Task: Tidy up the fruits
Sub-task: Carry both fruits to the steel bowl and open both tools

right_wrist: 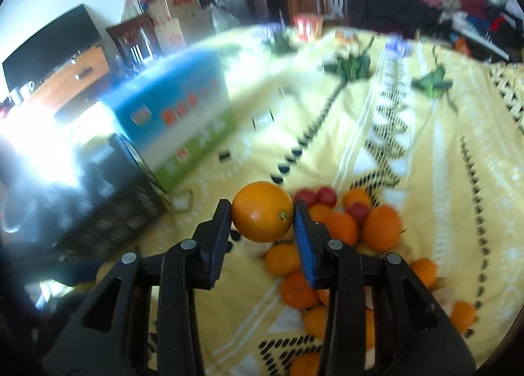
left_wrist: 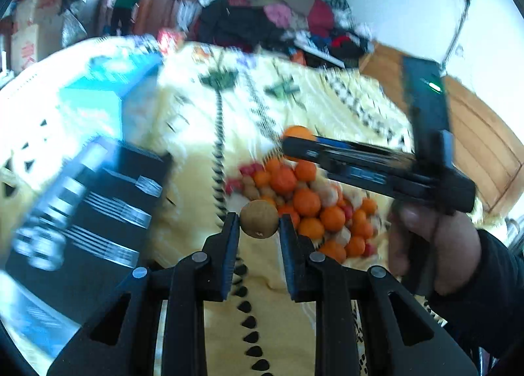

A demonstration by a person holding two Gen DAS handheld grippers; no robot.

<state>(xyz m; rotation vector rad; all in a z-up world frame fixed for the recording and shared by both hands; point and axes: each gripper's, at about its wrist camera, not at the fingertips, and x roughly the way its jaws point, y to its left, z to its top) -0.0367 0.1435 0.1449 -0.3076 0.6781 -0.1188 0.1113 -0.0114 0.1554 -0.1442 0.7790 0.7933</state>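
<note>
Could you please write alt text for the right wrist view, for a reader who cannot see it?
The right gripper pinches an orange between its two black fingers, above a yellow patterned cloth. A loose pile of oranges and small red fruits lies on the cloth behind and to the right; a blue and green box stands to the left.
</note>
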